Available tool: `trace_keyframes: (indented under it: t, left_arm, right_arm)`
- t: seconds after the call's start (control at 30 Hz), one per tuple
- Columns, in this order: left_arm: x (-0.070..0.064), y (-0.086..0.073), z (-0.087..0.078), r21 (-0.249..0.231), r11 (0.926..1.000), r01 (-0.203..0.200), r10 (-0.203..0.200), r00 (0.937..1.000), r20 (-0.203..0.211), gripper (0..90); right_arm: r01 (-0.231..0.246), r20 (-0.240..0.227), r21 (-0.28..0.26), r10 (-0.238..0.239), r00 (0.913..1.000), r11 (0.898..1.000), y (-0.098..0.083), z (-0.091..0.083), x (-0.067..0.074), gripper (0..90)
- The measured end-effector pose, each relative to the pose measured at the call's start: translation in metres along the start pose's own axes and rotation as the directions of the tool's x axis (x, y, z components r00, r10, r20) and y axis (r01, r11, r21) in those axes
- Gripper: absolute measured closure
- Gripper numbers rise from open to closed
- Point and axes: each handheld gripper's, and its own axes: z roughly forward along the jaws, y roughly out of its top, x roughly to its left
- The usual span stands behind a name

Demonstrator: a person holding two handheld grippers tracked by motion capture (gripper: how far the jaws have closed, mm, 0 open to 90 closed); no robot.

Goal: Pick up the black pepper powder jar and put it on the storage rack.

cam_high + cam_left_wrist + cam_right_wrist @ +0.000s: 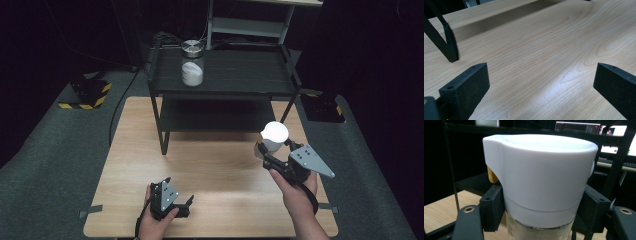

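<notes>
White-lidded clear glass shaker jar (540,182), clamped between right gripper (272,150) pads above wooden table (215,165), likely rigid, smooth, breakable, best held low on lid; left gripper (186,202) spread, empty.

High view overlooks table (210,165); both claw views sit close

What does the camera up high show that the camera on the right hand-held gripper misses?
High view alone: the whole wooden table, the left hand-held gripper resting open on it, and a glass jar with a metal lid on the black shelf.
Right gripper view alone: a yellow piece beside the container's white lid, and lit screens behind.
Both: the right hand-held gripper clamped on the white-lidded container.
</notes>
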Motion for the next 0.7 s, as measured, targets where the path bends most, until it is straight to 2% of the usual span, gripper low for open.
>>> trace_keyframes:
  t: [0.3, 0.7]
  left_arm:
    - [0.000, 0.000, 0.000, -0.001, 1.0000, 0.000, 0.000, 1.0000, 0.002, 0.6]
    - [0.001, 0.000, 0.000, -0.001, 1.0000, -0.001, 0.001, 1.0000, 0.005, 0.6]
  right_arm:
    - [-0.006, 0.001, -0.039, 0.006, 1.0000, 0.999, 0.025, 0.011, 0.001, 30.8]
    - [0.006, 0.012, -0.075, -0.005, 0.9999, 0.997, 0.043, 0.019, 0.004, 30.8]
